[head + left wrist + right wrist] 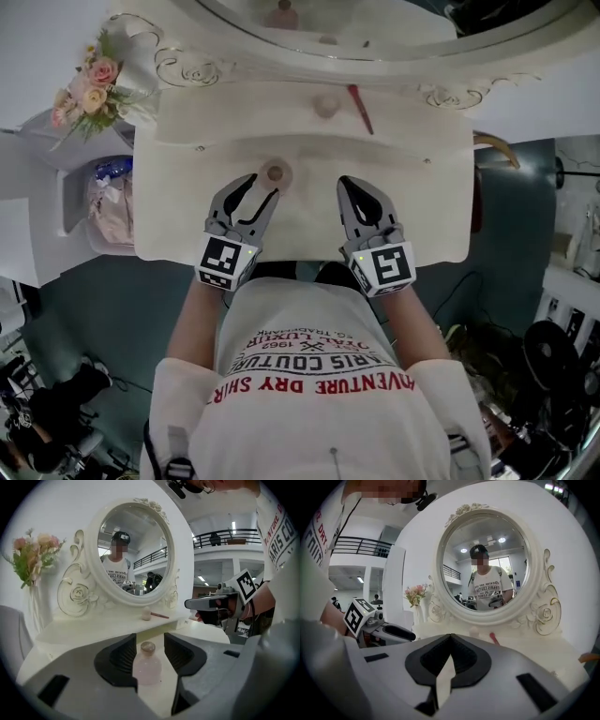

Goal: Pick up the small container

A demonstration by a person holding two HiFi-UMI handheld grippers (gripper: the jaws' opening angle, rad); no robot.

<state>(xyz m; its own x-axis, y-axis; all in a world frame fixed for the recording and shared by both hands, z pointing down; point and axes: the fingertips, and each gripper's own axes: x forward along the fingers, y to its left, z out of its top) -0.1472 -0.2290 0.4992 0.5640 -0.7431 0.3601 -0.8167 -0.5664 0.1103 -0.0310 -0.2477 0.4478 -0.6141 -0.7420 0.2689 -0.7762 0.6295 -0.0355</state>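
The small container (275, 173) is a pale pink bottle (147, 665) with a round brownish cap. It stands upright on the cream dressing table (422, 216). My left gripper (261, 186) is open, and the bottle stands between its jaws (150, 638) with a gap showing on the right side. The left jaw hides the bottle's lower left, so I cannot tell whether it touches there. My right gripper (351, 185) hovers over the table to the right, shut with nothing in it (451, 637).
A raised shelf under the oval mirror (133, 541) carries a small pink knob-like item (325, 106) and a red stick (361, 110). A vase of pink flowers (89, 89) stands at the far left. The table's front edge lies just behind both grippers.
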